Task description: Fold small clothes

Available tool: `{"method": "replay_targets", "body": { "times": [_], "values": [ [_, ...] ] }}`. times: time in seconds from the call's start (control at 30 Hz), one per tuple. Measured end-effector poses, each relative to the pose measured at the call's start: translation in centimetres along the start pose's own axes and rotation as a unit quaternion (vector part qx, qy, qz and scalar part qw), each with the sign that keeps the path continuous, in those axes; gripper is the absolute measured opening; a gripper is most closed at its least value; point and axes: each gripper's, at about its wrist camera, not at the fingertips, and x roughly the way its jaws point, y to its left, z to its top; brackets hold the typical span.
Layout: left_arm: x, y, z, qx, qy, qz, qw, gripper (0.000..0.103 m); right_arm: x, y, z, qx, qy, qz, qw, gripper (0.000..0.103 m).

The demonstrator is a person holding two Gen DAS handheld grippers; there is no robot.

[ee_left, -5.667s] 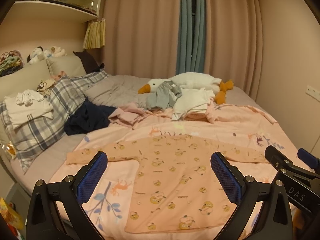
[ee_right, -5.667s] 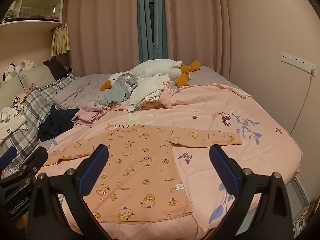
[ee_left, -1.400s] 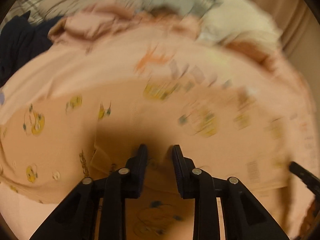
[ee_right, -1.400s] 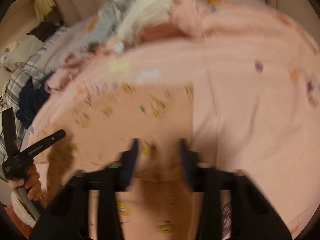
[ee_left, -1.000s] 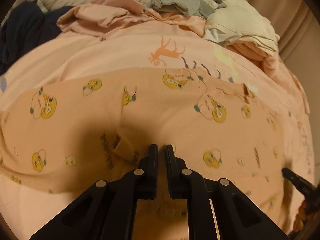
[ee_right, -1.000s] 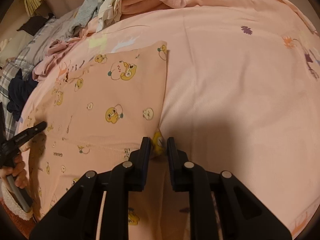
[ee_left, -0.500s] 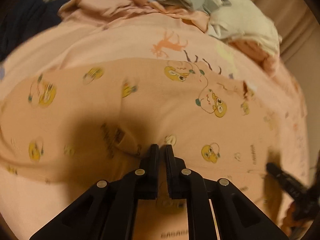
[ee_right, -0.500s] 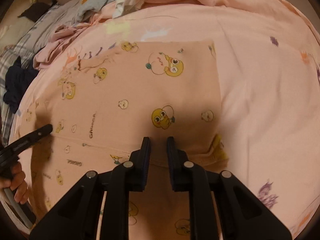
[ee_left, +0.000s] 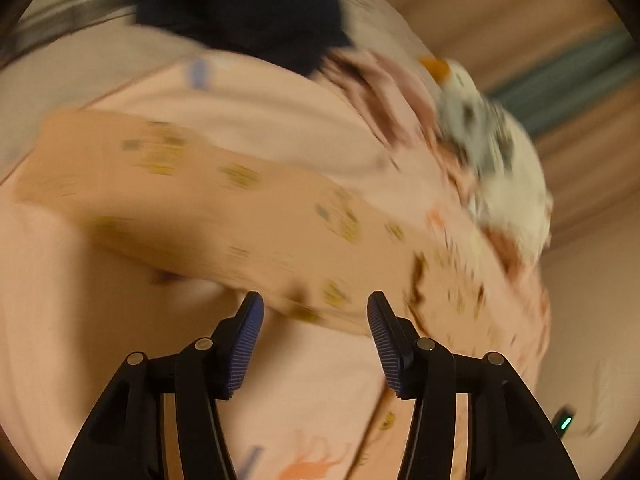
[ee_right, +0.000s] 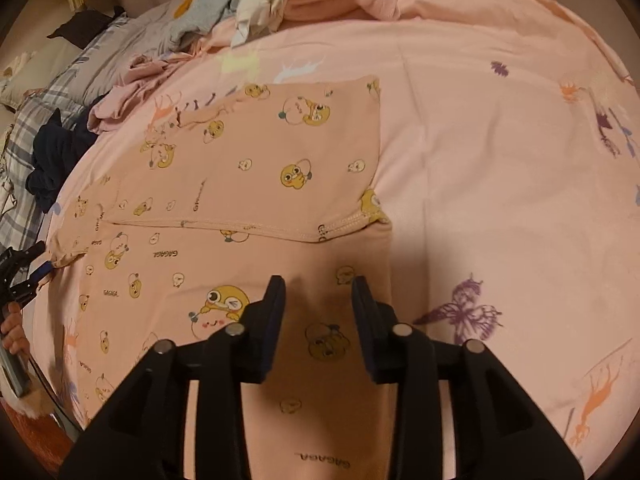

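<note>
Peach printed top (ee_right: pixel 224 208) lies flat on the bed (ee_right: pixel 500 208), its unfolded sleeve stretching frame-left toward the left gripper (ee_left: pixel 315 330); both grippers' jaws are opening, empty.

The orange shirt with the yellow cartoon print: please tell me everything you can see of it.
The orange shirt is thin, soft-looking fabric printed with yellow cartoon faces and small lettering. It lies flat on the pink bedsheet, with one sleeve folded across the body so that its stitched cuff lies near the right side edge. The other sleeve stretches out toward the left hand-held gripper. The right hand-held gripper is above it with jaws opening, nothing between them.
</note>
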Motion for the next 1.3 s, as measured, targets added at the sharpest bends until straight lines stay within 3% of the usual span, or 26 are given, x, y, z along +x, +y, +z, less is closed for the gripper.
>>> {"method": "replay_targets", "body": {
  "times": [0.13,0.3,0.53,0.57,0.63,0.67,0.83,0.9,0.97,1.1,1.2,1.3],
  "values": [
    [-1.0,4.5,1.2,-0.085,-0.013,0.013,0.9962,0.058,-0.2,0.0,-0.2,-0.01,-0.004,-0.018,1.0,0.04],
    [-0.6,8.1,1.3,-0.163,-0.009,-0.014,0.9865,0.058,1.0,-0.3,-0.7,-0.001,0.015,-0.022,1.0,0.041],
    [-1.0,10.3,2.6,-0.175,-0.093,-0.035,0.9796,0.057,2.2,0.1,-1.4,-0.018,0.026,-0.037,0.999,0.041],
    [-1.0,10.7,2.8,-0.178,-0.102,-0.032,0.9782,0.052,2.3,0.1,-1.4,-0.018,0.025,-0.037,0.999,0.041],
    [-0.9,11.0,3.4,-0.183,-0.115,0.017,0.9763,0.012,2.3,0.0,-1.5,-0.017,0.024,-0.036,0.999,0.041],
    [-0.8,10.9,3.5,-0.177,-0.117,0.041,0.9763,0.007,2.3,0.0,-1.5,-0.018,0.025,-0.035,0.999,0.041],
    [-0.9,7.5,3.6,-0.093,-0.142,0.123,0.9779,0.003,2.5,-0.1,-1.5,-0.017,0.025,-0.03,0.999,0.041],
    [-1.0,5.2,4.2,-0.059,-0.151,0.137,0.9773,0.003,2.5,-0.1,-1.6,-0.015,0.022,-0.029,0.999,0.041],
    [-1.3,2.8,4.4,-0.019,-0.161,0.132,0.978,0.002,2.5,-0.1,-1.7,-0.015,0.016,-0.028,0.999,0.042],
    [-0.8,-6.3,3.8,0.083,-0.173,0.096,0.9768,0.002,2.6,-0.1,-2.0,-0.026,0.003,-0.02,0.999,0.044],
    [1.5,-13.8,2.0,0.162,-0.16,0.061,0.9718,0.002,2.5,-0.6,-2.1,-0.024,-0.008,-0.004,1.0,0.045],
    [5.3,-20.1,-1.4,0.221,-0.115,0.032,0.9679,0.002,2.5,-1.5,-2.2,-0.005,-0.018,0.022,1.0,0.045]
  ]
}}
